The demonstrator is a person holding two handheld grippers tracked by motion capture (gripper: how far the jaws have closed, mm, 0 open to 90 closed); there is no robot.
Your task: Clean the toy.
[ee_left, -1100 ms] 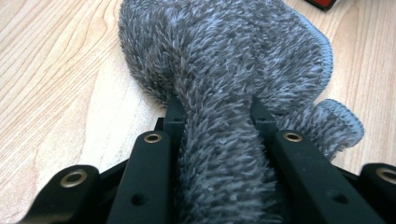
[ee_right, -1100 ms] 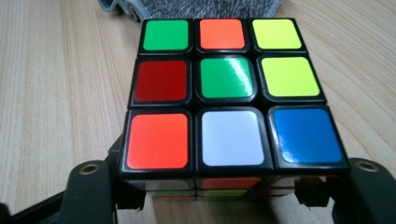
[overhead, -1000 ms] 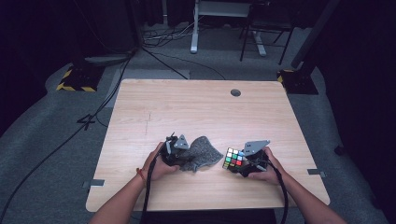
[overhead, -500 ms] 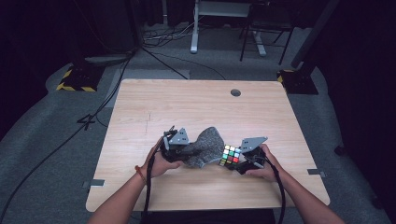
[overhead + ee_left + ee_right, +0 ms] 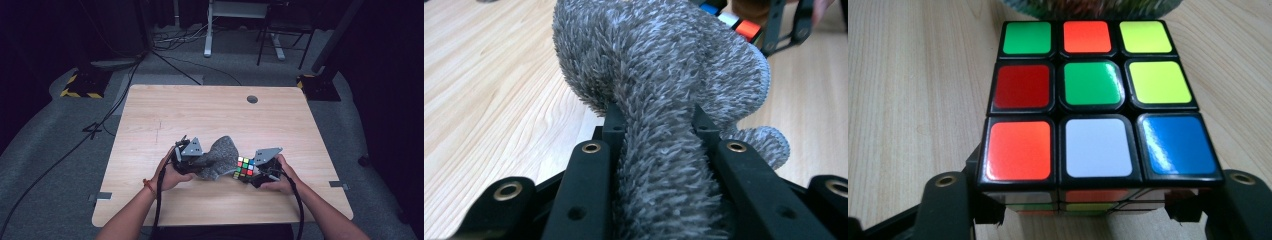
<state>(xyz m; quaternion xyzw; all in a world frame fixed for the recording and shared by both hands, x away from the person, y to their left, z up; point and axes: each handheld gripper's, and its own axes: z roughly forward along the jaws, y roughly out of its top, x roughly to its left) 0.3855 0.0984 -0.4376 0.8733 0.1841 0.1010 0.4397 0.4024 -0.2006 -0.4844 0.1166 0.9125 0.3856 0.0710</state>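
A pale wooden table [image 5: 165, 115] with a round cable hole [image 5: 252, 99] near its far edge stands on grey carpet in a dark room; black cables [image 5: 165, 50] trail over the floor behind it, beside the white legs of a desk frame [image 5: 207, 30] and a yellow-and-black striped base [image 5: 80, 87] at the far left. Near the front edge, the left gripper [image 5: 200, 159] is clamped on a grey fuzzy cloth [image 5: 220, 157]; in the left gripper view its two black jaws squeeze a bunched fold of the cloth [image 5: 664, 75], whose rest billows up off the wood ahead. Just to the cloth's right, the right gripper [image 5: 250, 172] holds a Rubik's cube [image 5: 245, 167] between its jaws, the cube resting low over the table with its mixed top face [image 5: 1093, 95] of green, orange, yellow, red, white and blue stickers turned up. Compared with a second ago, the cloth no longer lies flat and spread beside the cube: the left hand [image 5: 172, 172] has lifted it into a raised hump that now reaches the cube's side, while the right hand [image 5: 280, 177] and the cube sit much as before. The right gripper's fingertips are hidden beneath the cube, the cloth's far side is hidden behind its own bulk, and whether cloth and cube actually touch is hard to make out.
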